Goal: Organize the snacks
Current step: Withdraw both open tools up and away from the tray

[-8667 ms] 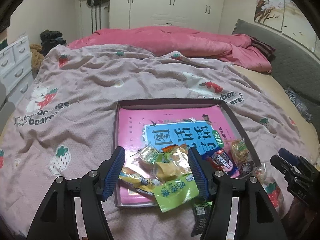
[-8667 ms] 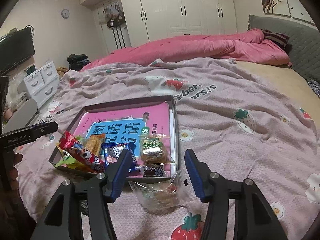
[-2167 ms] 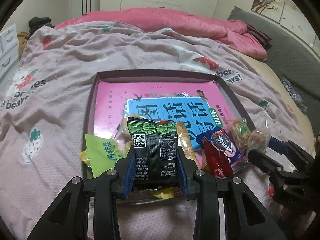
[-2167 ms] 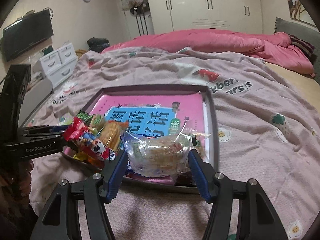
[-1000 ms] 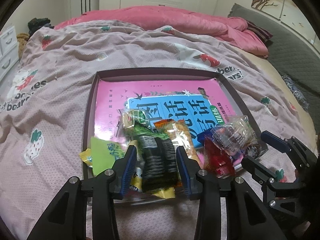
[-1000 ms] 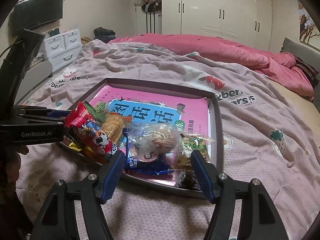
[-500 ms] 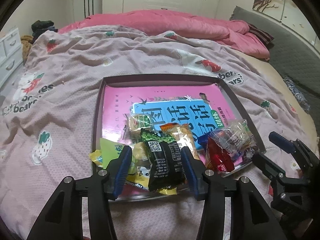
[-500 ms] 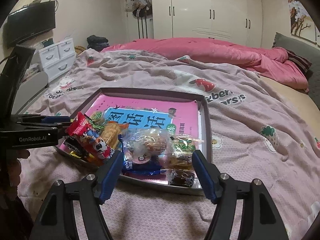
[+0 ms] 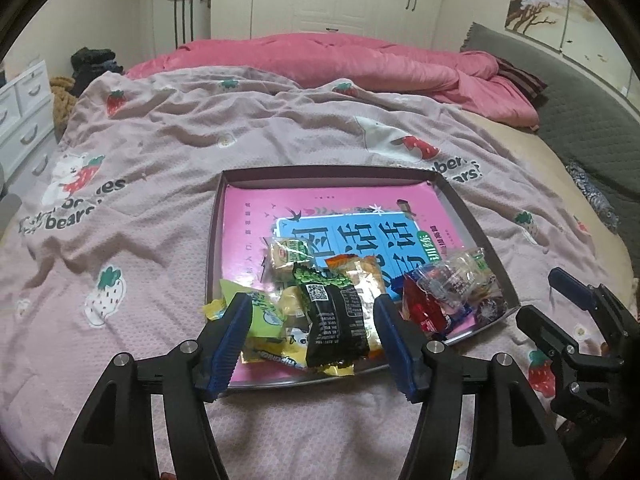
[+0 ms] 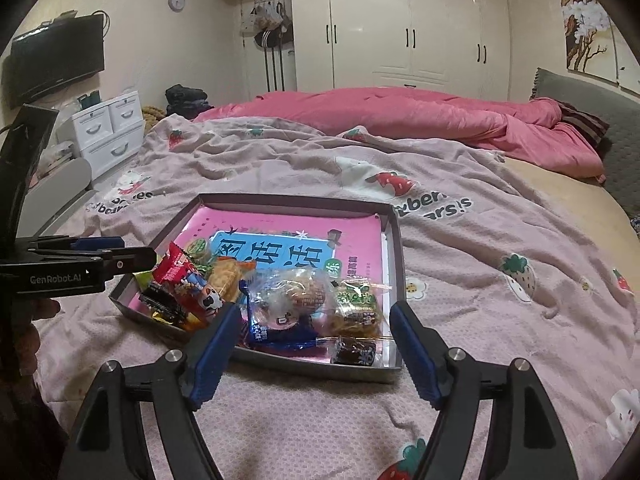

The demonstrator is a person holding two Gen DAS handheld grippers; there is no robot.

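A shallow dark tray point(image 9: 320, 172) lies on the bedspread with a pink and blue book point(image 9: 256, 216) flat inside it. Several snack packets are heaped along its near edge. My left gripper point(image 9: 311, 306) hovers just short of the tray, jaws opening, and a black and green packet point(image 9: 336, 320) lies in the tray in line with the gap, untouched by the pads. My right gripper point(image 10: 314, 314) is also opening over the near rim point(image 10: 312, 366), with a clear cookie bag point(image 10: 296, 300) lying free beyond it. A red packet point(image 10: 184, 276) rests to the left.
The strawberry-print bedspread point(image 9: 160, 200) spreads all round the tray. A pink duvet point(image 9: 360, 60) is bunched at the far side, a grey headboard point(image 9: 580, 120) runs along the right. White drawers point(image 10: 112, 132) and a wall television point(image 10: 56, 64) stand to the left.
Both grippers have widened and drawn back and up from the tray. The black packet and the clear bag, gripped two seconds ago, now lie loose in the tray.
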